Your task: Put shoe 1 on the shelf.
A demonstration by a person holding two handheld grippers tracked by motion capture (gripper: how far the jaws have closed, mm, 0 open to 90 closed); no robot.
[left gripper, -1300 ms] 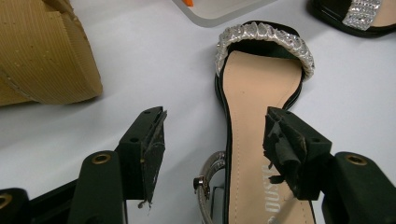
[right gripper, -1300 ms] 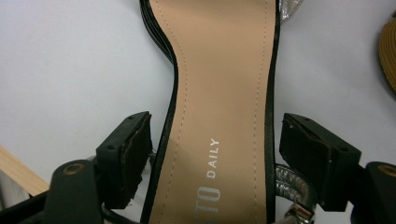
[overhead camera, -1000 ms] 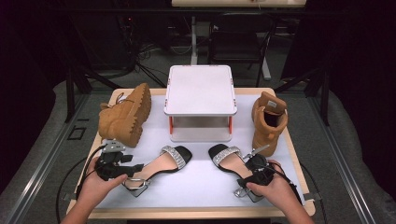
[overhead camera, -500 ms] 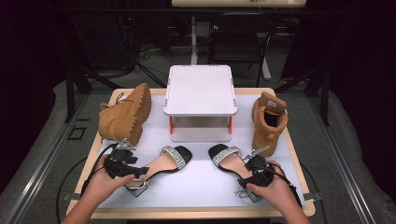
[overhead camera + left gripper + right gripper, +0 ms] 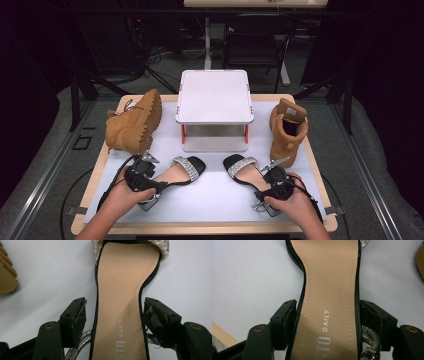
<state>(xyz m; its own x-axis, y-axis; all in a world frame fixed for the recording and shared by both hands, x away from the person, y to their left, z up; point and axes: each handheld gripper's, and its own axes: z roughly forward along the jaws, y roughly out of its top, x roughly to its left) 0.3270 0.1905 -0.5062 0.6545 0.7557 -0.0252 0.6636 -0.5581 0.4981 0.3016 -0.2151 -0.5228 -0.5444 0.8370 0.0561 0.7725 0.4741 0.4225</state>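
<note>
High view: the desk (image 5: pixel 305 150) is covered by a white mat, with a wooden margin showing along its edges. Beyond both tongs the bare mat runs up to a white stand (image 5: pixel 214 107) at the back middle, and a strip of free mat lies between the two hands. A tan boot (image 5: pixel 134 122) lies on its side beyond the left tongs (image 5: pixel 161 186), near the left edge; a second tan boot (image 5: pixel 287 131) stands upright beyond the right tongs (image 5: pixel 270 176), close to the right edge.

The left sandal (image 5: pixel 175 172) lies flat with its heel end between the left tongs and its jewelled toe strap pointing away toward the stand, slanted a little right. In the left gripper view those jaws have just been opening and now stand wide, a gap on each side of the insole (image 5: pixel 120 302), so nothing is gripped.

The right sandal (image 5: pixel 247 170) runs heel-first into the right tongs, toe slanted away and left. In the right gripper view the pads (image 5: pixel 284 322) sit hard against the sole's edges, clamped on it.
</note>
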